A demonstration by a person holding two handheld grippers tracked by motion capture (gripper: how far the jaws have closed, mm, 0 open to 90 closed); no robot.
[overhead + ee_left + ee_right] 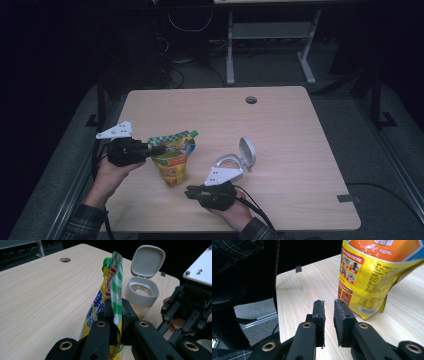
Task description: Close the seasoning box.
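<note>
The high view takes in the whole wooden worktop (280, 130): a yellow snack pouch (172, 160) stands upright near its front left part, the left claw (159, 149) reaches it from the left side, and the right claw (191, 192) sits just in front of it, close to the worktop's near edge. A grey-lidded jar (239, 162) with its flip lid swung open stands just right of the pouch, partly covered by the right claw's grey plate.

The left gripper view shows what the high view cannot: the left claw (117, 315) is pressed onto the pouch's (100, 307) thin green-checked top edge, pinching it. It also shows the jar (141, 293) from the side, with pale grains inside its clear body, and the other gripper at the right edge.

The right gripper view shows the right claw (329, 311) slightly parted with a narrow gap, nothing between its pads, held low beside the pouch's (372, 277) back panel: small print, product photos and a barcode near the bottom seam.

The pouch's top is cut off in that view, and its printed lettering is too small to read anywhere. The pouch has a green corner at the top and blue and red print on yellow.
</note>
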